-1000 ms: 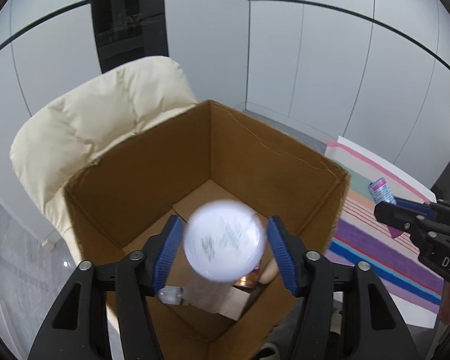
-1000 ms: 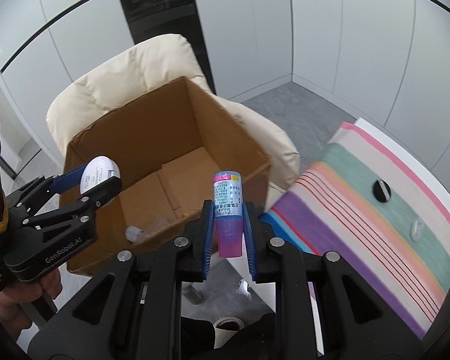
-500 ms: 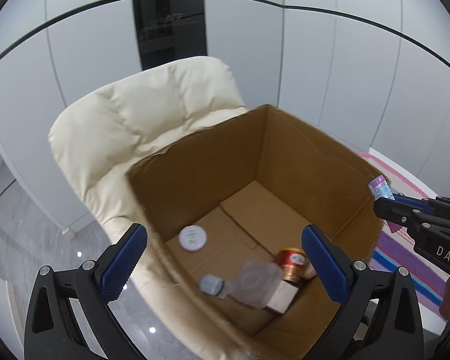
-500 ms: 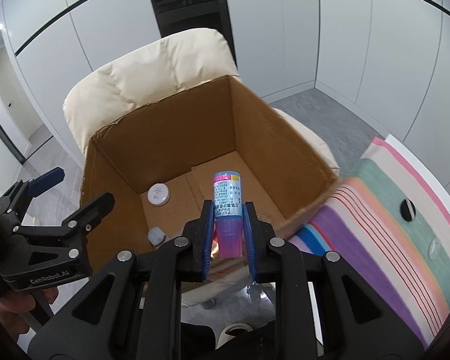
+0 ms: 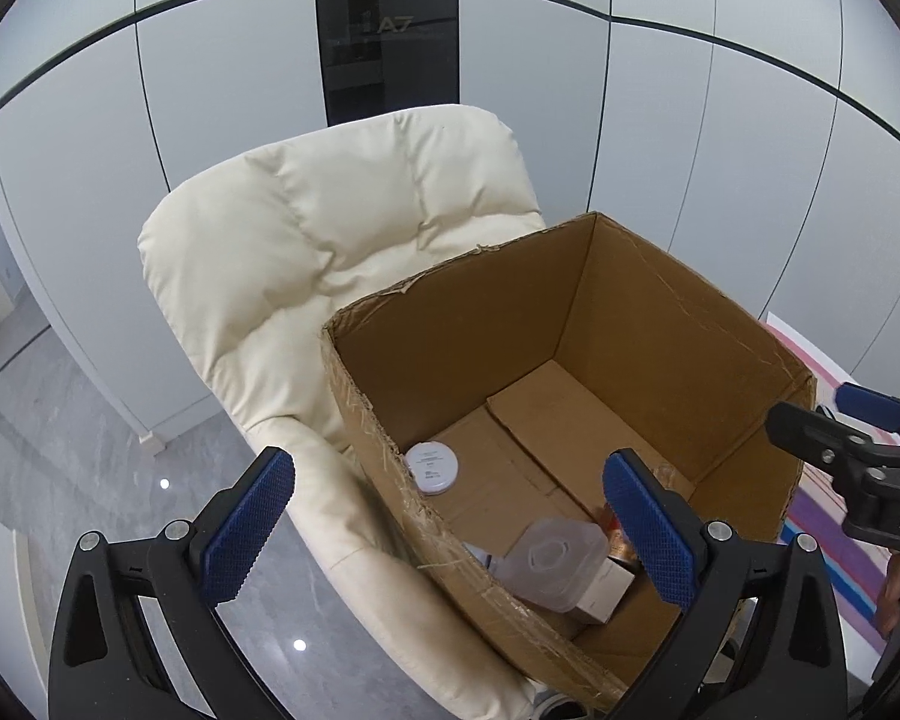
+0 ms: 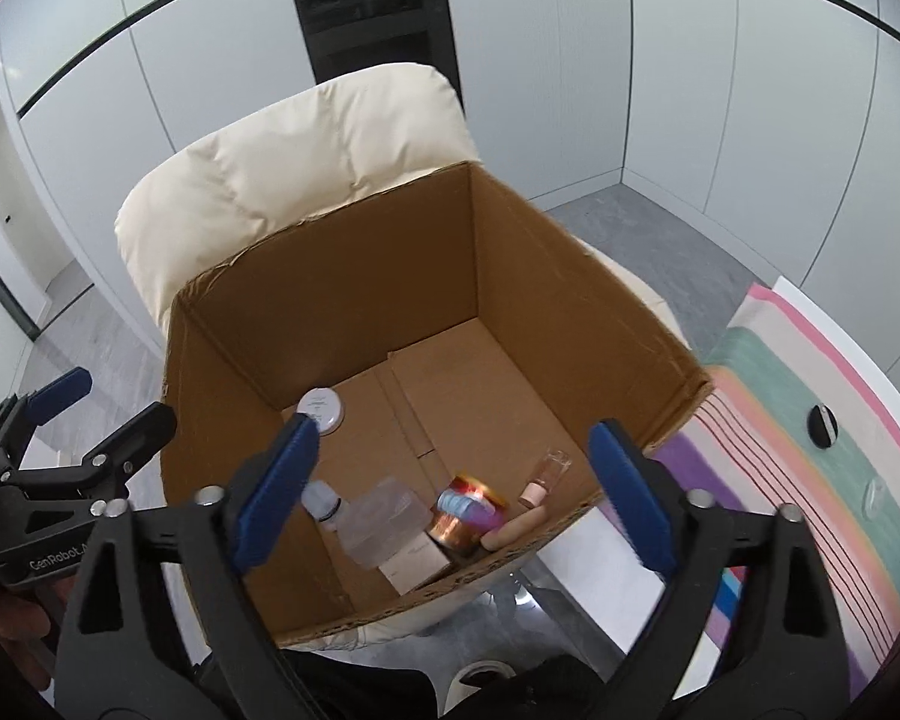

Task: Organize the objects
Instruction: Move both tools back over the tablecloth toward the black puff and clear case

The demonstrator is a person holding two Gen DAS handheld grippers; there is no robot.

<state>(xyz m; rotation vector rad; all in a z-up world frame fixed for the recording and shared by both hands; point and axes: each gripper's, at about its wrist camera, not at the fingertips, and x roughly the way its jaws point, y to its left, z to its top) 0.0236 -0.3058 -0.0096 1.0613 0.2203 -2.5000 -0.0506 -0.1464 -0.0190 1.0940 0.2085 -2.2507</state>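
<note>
Both grippers empty: left gripper (image 5: 444, 513) wide apart, right gripper (image 6: 456, 480) opening. Blurred pink-and-blue tube (image 6: 471, 509) lies inside brown cardboard box (image 6: 342, 276), partly hiding copper-coloured tin (image 6: 459, 525).

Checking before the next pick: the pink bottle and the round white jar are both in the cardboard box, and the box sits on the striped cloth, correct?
Not quite. The cardboard box sits on the cream chair, beside the striped cloth, as the right wrist view shows. The pink bottle and round white jar are both in the box.
</note>
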